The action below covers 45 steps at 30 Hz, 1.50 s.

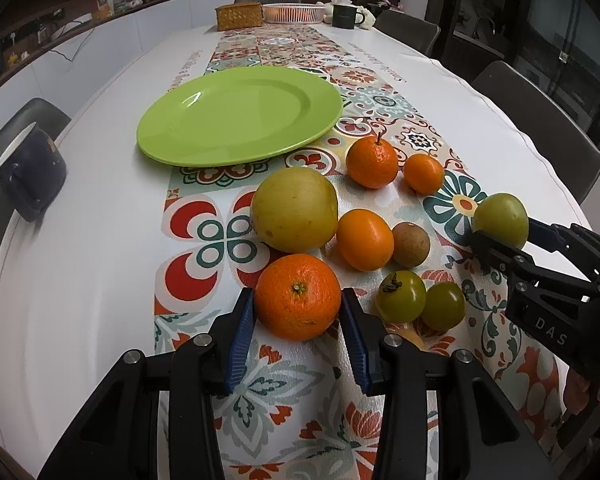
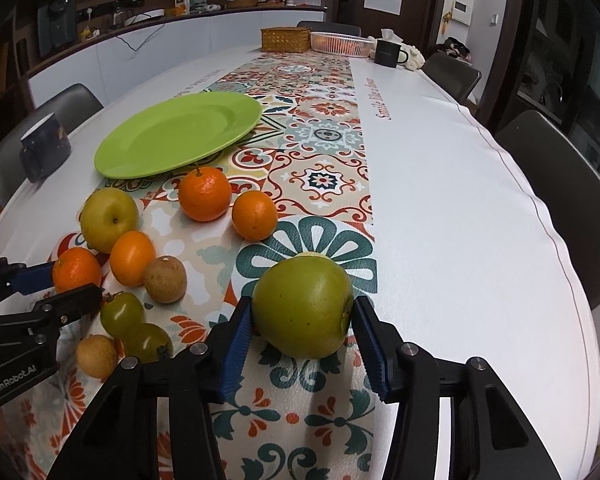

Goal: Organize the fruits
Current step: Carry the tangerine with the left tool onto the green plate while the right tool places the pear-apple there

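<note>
My left fingers [image 1: 298,308] clamp big orange [image 1: 298,297]; right fingers [image 2: 303,330] clamp green fruit [image 2: 303,309]; green plate [image 1: 204,142] far on table.

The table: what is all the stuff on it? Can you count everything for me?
Plate: 1, green, on the patterned runner.
Orange fruits: 4, orange, on the runner, big orange nearest.
Yellow fruit: 1, yellow, by the plate.
Brown fruits: 2, brown, among the others.
Green fruits: 3, green, two small side by side, plus the big green fruit.
Blue mug: 1, dark blue, left table edge.
Woven box: 1, tan, far end.
White basket: 1, far end.
Dark mug: 1, far end.
Left tool: black, blue pads, gripping the big orange.
Right tool: same colours, gripping the big green fruit.
</note>
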Available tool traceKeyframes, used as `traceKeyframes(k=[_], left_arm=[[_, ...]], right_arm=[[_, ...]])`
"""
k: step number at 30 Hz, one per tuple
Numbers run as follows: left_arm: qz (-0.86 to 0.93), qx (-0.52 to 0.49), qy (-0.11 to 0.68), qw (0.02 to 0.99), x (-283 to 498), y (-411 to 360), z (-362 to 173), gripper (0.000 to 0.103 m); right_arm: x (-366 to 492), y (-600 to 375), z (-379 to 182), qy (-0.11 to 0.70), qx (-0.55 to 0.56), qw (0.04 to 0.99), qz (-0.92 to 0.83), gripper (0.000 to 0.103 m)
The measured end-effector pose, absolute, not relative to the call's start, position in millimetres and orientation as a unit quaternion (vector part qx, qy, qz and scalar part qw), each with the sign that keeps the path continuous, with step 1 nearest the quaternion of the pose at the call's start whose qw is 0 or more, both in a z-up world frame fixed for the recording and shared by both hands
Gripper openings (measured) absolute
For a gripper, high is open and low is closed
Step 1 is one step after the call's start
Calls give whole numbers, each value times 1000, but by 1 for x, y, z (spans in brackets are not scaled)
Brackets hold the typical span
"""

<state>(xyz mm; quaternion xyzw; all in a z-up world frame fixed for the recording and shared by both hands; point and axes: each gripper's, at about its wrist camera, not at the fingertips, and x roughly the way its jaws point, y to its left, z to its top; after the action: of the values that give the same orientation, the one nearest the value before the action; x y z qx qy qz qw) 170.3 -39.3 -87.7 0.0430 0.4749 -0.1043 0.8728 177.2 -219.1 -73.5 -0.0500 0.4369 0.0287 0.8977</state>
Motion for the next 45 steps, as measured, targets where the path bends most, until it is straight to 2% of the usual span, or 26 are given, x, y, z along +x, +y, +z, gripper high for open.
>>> traceKeyframes(k=[21,32,45], left_arm=[[-93,56,406,907,167,-16,-32,42],[-81,66,387,916,215,4,-11,42],[-82,42,431,898,297,21,-34,42]], right_arm=[[179,-185,-19,393,-36,914,95,51],[233,-153,8,371,-56,919,125,51],[317,-124,-10,412,-64,898,143,50]])
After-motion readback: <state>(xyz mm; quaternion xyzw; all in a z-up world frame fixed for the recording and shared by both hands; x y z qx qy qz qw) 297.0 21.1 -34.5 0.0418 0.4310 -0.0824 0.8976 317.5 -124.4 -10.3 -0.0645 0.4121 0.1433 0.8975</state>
